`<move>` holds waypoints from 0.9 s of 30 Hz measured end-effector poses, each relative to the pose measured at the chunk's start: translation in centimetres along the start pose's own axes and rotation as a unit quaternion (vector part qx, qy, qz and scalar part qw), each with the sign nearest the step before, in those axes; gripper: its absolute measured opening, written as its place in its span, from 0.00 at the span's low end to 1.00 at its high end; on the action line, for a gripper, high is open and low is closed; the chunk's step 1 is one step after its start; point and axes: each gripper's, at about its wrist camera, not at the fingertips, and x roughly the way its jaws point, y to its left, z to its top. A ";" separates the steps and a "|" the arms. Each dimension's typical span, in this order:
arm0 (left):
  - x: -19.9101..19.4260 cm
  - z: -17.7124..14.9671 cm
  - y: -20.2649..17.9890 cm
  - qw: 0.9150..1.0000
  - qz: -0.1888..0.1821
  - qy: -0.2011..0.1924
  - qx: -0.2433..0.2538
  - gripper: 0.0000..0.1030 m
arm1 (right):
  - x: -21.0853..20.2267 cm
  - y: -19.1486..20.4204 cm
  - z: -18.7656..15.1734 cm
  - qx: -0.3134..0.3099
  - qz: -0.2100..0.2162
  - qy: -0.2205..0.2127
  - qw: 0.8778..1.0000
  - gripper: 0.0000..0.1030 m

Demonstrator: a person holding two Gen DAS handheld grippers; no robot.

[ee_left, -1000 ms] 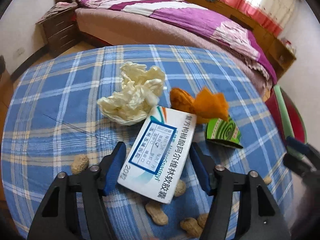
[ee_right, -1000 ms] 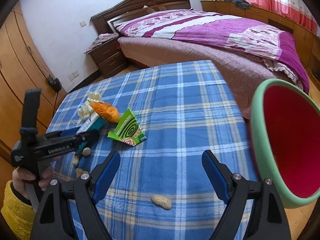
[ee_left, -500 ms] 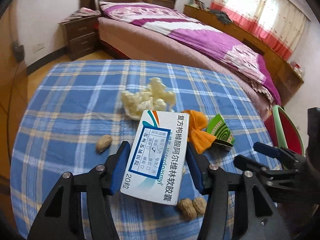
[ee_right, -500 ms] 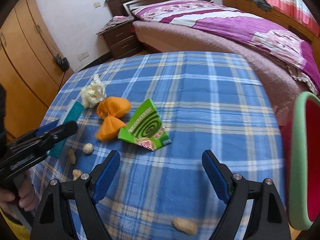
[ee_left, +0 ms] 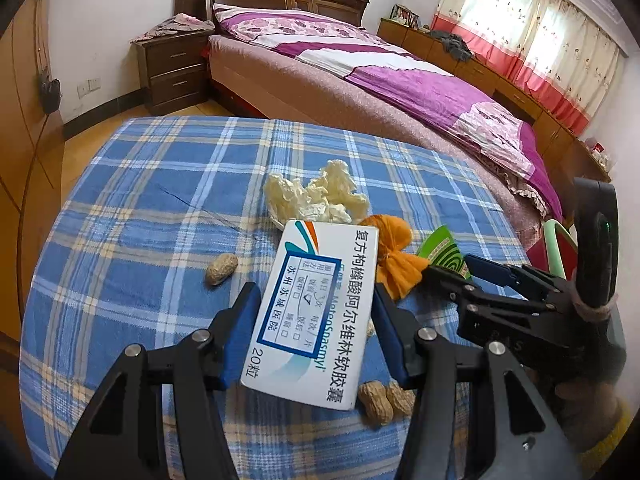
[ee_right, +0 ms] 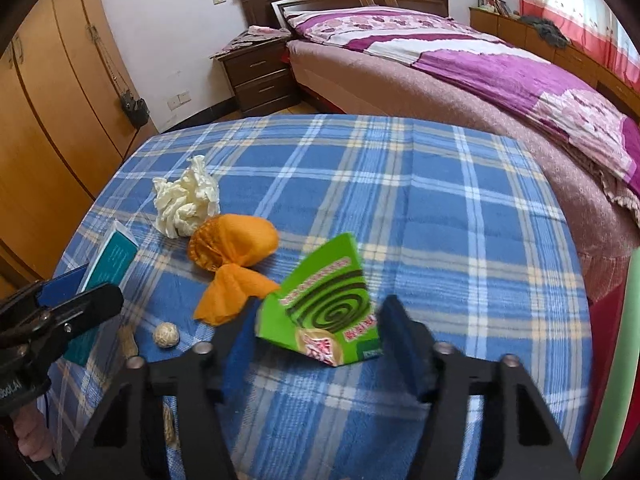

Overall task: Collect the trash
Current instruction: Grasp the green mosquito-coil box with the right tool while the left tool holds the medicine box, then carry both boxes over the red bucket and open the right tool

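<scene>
My left gripper (ee_left: 316, 340) is shut on a white medicine box (ee_left: 316, 312) and holds it above the blue plaid table (ee_left: 140, 208). The box also shows in the right wrist view (ee_right: 108, 264). My right gripper (ee_right: 316, 332) is open, its jaws on either side of a green mosquito-coil box (ee_right: 328, 308) lying on the cloth. An orange wrapper (ee_right: 236, 256) and a crumpled white tissue (ee_right: 186, 200) lie to its left. In the left wrist view the tissue (ee_left: 320, 196) and the wrapper (ee_left: 396, 256) lie behind the medicine box.
Peanuts (ee_left: 222, 268) (ee_left: 376, 402) are scattered on the cloth. A green-rimmed red bin (ee_right: 616, 360) stands off the table's right edge. A bed (ee_right: 480, 64) is beyond the table, a wardrobe (ee_right: 48, 112) at the left.
My left gripper has lifted the medicine box off the table. My right gripper has moved left and forward to the green box, and its jaws have narrowed around it.
</scene>
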 end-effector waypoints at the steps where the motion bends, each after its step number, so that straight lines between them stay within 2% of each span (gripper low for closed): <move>1: 0.0 -0.1 0.0 1.000 0.000 0.000 0.000 0.55 | 0.0 0.1 0.0 -0.004 -0.001 0.000 1.000 0.57; 6: -0.5 -0.4 -0.2 1.000 0.000 -0.001 0.000 0.55 | -0.4 -0.4 -0.4 0.012 0.015 -0.001 1.000 0.51; 11: -1.0 -0.5 -0.6 1.000 -0.001 -0.003 0.000 0.55 | -1.9 -1.0 -1.5 0.028 0.022 -0.007 0.999 0.51; 23: -2.9 -1.1 -3.5 0.999 -0.018 -0.012 0.023 0.55 | -8.3 -3.1 -4.2 0.089 0.028 -0.043 0.995 0.51; 27: -3.9 -1.3 -5.1 0.999 -0.029 -0.017 0.035 0.55 | -10.5 -4.0 -5.4 0.107 0.013 -0.056 0.993 0.51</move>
